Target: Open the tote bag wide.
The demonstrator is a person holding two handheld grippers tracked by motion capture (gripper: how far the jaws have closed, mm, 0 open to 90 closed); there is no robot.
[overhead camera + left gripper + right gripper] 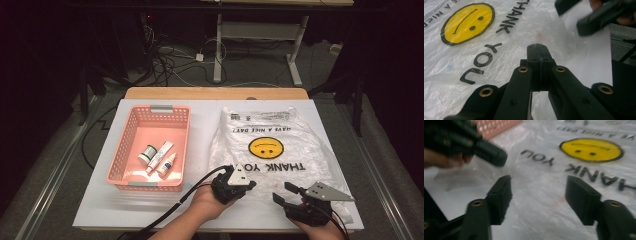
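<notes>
I count one clear plastic bag with a yellow smiley face and "THANK YOU" print, lying flat on the right half of the white table. One pink basket sits to its left, well apart from it, and in it I count three items: a small round tub, a tube and a small dropper bottle.

I have two grippers, both at the near edge of the bag. My left gripper rests at the bag's near left corner with its jaws clenched tight together. In the left gripper view the tips lie against the film, but I cannot tell whether any plastic is pinched between them. My right gripper sits at the near right part of the bag, its jaws parted. In the right gripper view the film lies between and beneath them, not pressed by either pad.

The right gripper view is blurred. The labels on the basket items are too small to read. The far print on the bag is hard to make out.
</notes>
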